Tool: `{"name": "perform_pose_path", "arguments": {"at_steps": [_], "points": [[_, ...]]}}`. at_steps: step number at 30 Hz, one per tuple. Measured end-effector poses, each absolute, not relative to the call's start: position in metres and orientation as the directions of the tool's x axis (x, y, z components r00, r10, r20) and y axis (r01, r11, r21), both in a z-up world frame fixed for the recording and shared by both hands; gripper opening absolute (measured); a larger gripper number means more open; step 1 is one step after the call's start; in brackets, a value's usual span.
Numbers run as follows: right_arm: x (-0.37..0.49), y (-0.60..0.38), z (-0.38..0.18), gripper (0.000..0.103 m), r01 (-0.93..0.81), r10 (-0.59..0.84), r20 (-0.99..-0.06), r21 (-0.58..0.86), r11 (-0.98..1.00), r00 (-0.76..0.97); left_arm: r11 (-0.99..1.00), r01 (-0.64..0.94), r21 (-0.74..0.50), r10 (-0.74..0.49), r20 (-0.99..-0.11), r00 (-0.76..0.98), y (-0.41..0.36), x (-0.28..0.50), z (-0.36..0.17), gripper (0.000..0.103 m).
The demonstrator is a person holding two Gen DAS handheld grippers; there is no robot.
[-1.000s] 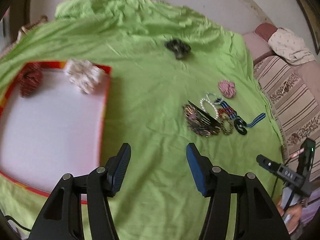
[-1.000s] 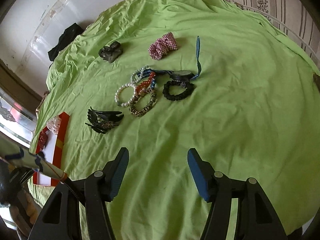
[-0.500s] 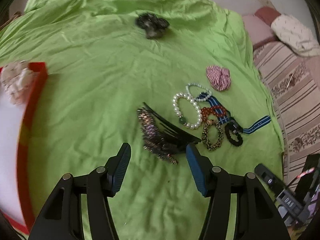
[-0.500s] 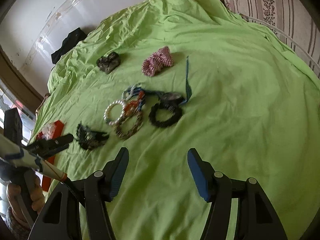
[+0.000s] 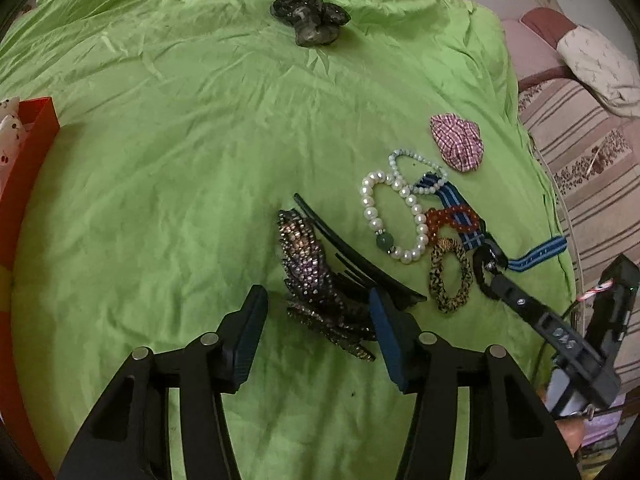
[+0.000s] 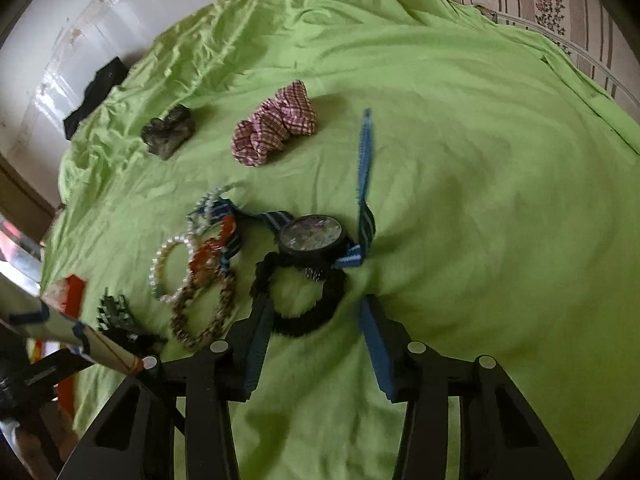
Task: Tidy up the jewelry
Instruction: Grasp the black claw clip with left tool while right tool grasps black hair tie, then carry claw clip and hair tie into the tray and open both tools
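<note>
On a green sheet (image 5: 180, 180) lie a jewelled hair claw (image 5: 316, 276), a pearl bracelet (image 5: 394, 216), a red bead bracelet (image 5: 450, 218), a leopard scrunchie (image 5: 450, 276) and a checked scrunchie (image 5: 458, 142). My left gripper (image 5: 316, 320) is open, its fingers either side of the claw's near end. My right gripper (image 6: 312, 328) is open over a black scrunchie (image 6: 308, 304), just short of a watch (image 6: 314, 236) on a blue strap. The right gripper also shows in the left wrist view (image 5: 520, 304).
A red-rimmed tray (image 5: 24, 168) holding a white scrunchie sits at the far left. A dark scrunchie (image 5: 310, 20) lies at the back. A striped sofa (image 5: 592, 168) borders the right. A black cloth (image 6: 96, 92) lies by the wall.
Both grippers moved forward and down toward the jewelry pile. The left swung right, away from the tray, onto the hair claw. The right closed in on the black scrunchie and watch.
</note>
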State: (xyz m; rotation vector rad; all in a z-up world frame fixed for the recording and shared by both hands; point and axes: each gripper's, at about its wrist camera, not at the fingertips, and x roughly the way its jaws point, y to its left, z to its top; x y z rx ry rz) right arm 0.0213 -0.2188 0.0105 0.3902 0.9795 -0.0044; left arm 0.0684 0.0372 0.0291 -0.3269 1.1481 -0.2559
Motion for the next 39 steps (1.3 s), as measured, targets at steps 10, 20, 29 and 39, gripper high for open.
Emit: {"name": "perform_pose_path", "arguments": {"at_steps": [10,20,29,39], "points": [[0.003,-0.233,0.019,0.01,0.205,0.206,-0.8,0.377,0.903,0.563,0.908,0.027,-0.417,-0.394,-0.832,0.391,0.045,0.052,0.05,0.013],[-0.047,-0.217,0.066,0.01,0.147,0.242,-0.751,0.41,0.9,0.615,0.906,0.051,-0.421,-0.391,-0.782,0.485,0.078,-0.01,0.1,0.013],[-0.066,-0.16,0.108,0.01,0.021,0.29,-0.731,0.383,0.923,0.618,0.905,-0.038,-0.423,-0.316,-0.731,0.605,0.156,-0.052,0.136,0.013],[-0.049,-0.053,0.123,0.01,-0.152,0.343,-0.758,0.312,0.938,0.555,0.836,-0.288,-0.468,-0.184,-0.732,0.656,0.287,-0.065,0.107,0.013]]}}
